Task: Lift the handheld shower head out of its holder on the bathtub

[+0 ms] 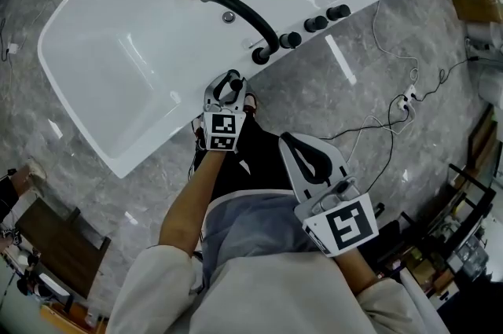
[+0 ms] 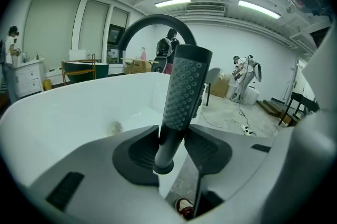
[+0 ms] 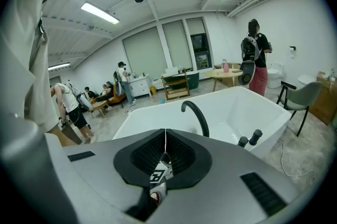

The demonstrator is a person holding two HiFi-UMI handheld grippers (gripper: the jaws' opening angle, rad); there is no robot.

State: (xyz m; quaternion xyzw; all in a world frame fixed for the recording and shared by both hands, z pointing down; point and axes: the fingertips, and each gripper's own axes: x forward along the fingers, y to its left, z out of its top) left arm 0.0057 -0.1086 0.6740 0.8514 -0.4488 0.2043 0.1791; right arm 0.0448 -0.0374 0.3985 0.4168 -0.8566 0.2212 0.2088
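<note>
Head view: left gripper [image 1: 229, 83], down-tilted, grips shower head [image 2: 185, 86].

The outstretched grey left gripper [image 1: 229, 86] pinches the dark handheld shower head [image 2: 184, 90], while the grey right gripper [image 3: 165, 137] hangs back, jaws together.

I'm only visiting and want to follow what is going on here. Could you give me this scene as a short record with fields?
place: white bathtub on a grey floor
fittings: black arched spout and black knobs on the rim
left gripper: jaws closed on the handle of the handheld shower head
right gripper: shut, empty, held back near the person's body
lifted yet: cannot tell
</note>
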